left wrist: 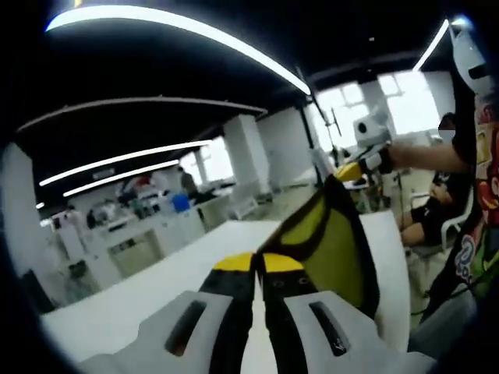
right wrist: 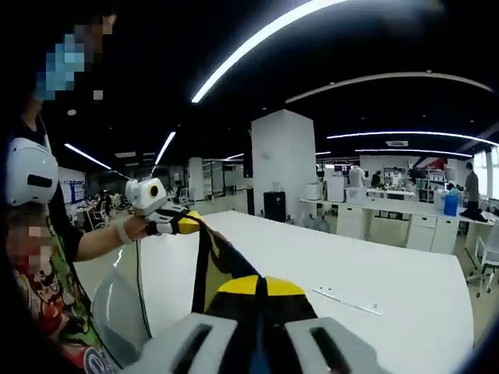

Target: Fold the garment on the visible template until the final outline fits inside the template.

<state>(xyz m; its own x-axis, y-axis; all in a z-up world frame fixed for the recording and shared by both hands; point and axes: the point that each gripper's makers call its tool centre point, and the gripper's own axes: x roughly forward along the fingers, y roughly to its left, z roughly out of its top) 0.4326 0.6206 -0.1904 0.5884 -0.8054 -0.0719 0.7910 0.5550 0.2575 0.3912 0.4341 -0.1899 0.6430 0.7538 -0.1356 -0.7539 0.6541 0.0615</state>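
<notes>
left gripper view — left gripper (left wrist: 258, 263), lower centre of the frame: yellow-tipped jaws pressed together, pinching an edge of the garment (left wrist: 331, 238), a yellow cloth with dark trim. the cloth rises from the jaws toward the upper right of the frame, where the right gripper (left wrist: 352, 170), entering from the right and held by a person's outstretched arm, takes its far end. judged purpose: the garment is held off the table (left wrist: 140, 300) and drawn between two grips, so it can be spread or turned before it is laid down. white table surface lies below, centre to lower left; no template outline can be made out on it. a seated person (left wrist: 437, 204) sits at mid right of the frame, well apart.

right gripper view — right gripper (right wrist: 260, 287), lower centre: jaws closed tight on the garment (right wrist: 222, 261), which runs up and left as a taut dark-and-yellow band. left gripper (right wrist: 181, 223), left of centre, holds its other end; whether those jaws pinch or merely touch cannot be told at this size. the table (right wrist: 374, 269) spreads over the right half of the frame, with a pale flat strip (right wrist: 347, 300) lying on it at lower right. judged stage: folding not yet done; garment airborne, not on any template.
</notes>
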